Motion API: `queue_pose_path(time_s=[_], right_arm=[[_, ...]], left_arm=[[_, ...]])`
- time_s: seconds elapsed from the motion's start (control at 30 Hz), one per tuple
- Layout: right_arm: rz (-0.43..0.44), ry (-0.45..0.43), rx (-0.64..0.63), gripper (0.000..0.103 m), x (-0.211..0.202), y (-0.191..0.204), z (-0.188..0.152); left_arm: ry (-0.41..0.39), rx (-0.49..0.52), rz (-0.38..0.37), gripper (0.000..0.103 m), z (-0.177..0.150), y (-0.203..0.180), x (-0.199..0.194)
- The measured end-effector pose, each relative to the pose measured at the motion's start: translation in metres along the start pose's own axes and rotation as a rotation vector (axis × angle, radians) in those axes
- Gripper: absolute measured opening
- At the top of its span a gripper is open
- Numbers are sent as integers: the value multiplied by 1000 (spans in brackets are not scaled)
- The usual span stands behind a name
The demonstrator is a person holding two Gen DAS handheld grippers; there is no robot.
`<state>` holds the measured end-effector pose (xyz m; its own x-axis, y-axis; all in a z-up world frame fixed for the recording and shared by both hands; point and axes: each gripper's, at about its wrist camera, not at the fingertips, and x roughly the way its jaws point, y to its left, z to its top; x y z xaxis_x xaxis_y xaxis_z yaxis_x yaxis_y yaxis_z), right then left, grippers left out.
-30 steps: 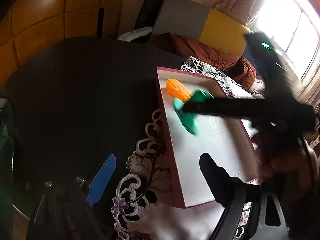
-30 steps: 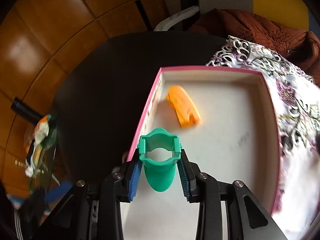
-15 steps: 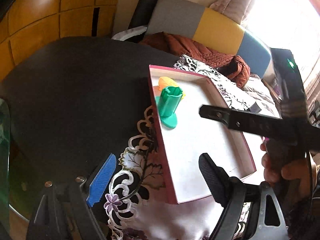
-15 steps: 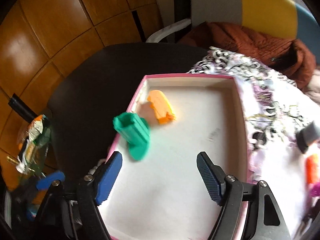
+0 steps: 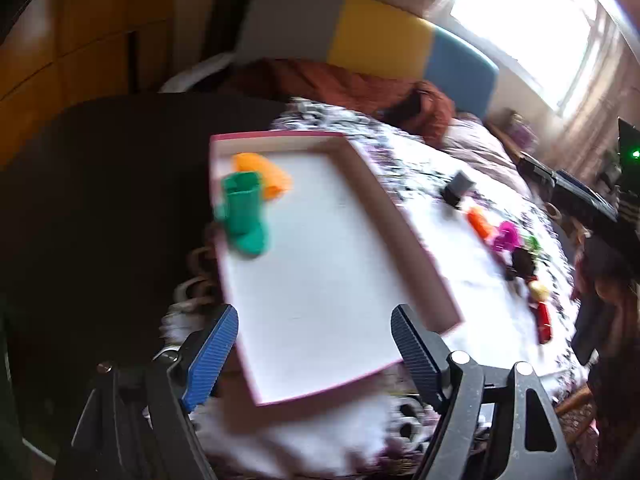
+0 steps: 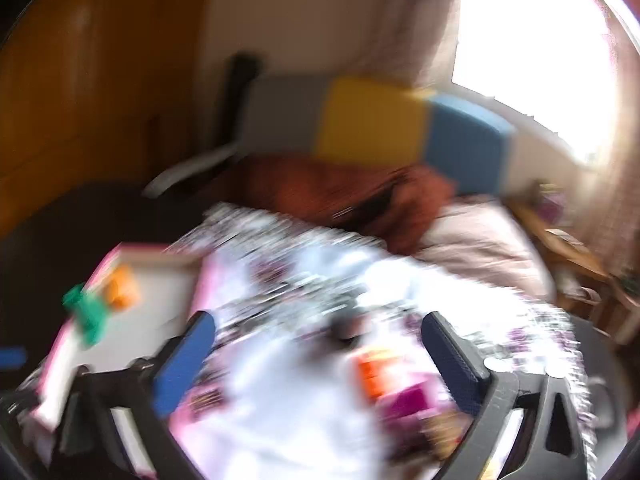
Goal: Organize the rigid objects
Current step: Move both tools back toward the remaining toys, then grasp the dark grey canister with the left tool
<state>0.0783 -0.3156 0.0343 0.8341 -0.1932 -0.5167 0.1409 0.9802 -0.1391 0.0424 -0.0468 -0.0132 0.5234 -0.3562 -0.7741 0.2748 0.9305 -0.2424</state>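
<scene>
The pink-rimmed tray [image 5: 404, 240] serves as the reference: it lies on a white lace-patterned cloth [image 5: 460, 264] that covers part of a dark table [image 5: 100, 184]. Inside the tray, against its far left rim, the green piece [image 5: 244, 216] stands upright on its base, and the orange piece [image 5: 264, 172] lies just behind it, touching or nearly so. To the right of the tray, on the cloth, a row of loose pieces lies well apart from it: a dark block [image 5: 458, 188], an orange-red piece [image 5: 480, 222], a magenta piece [image 5: 506, 236], a black piece [image 5: 522, 262], a yellow piece [image 5: 539, 289] and a red piece [image 5: 544, 320]. The left gripper [image 5: 314, 344] hangs over the near edge of the tray with jaws wide apart, though they have just been closing slightly; nothing sits between them. The right gripper [image 6: 320, 356] is over the cloth to the right of the tray, above the blurred orange-red and magenta pieces; its jaws have just been opening, now stand fully wide, and hold nothing. The right wrist view is heavily blurred. A brown quilt [image 5: 360, 88] lies beyond the tray.
</scene>
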Motion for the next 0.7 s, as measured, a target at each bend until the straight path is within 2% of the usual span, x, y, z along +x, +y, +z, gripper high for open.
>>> queue_pose_path(time_s=[0.03,0.13,0.23,0.33,0.37,0.43,0.7], right_arm=[[-37,-1,41,103,2,-22,0],[-94,120,198,103,29,-79,-9],[-129,140,371,103,40,-127,-33],[-128,185,543,100,44,-163,-51],[-100,155,619,100,40,-174,-53],[-124,159,691,100,38,-185,-59],[-57,201,820,103,37,-204,-73]], left_arm=[[-1,14,-26,79,3,-8,1],[7,76,-51,79,12,-34,6],[8,121,-73,78,23,-62,15],[15,158,-107,77,33,-89,27],[31,163,-116,77,37,-96,35],[69,165,-127,77,46,-112,52],[131,235,-134,74,72,-166,108]])
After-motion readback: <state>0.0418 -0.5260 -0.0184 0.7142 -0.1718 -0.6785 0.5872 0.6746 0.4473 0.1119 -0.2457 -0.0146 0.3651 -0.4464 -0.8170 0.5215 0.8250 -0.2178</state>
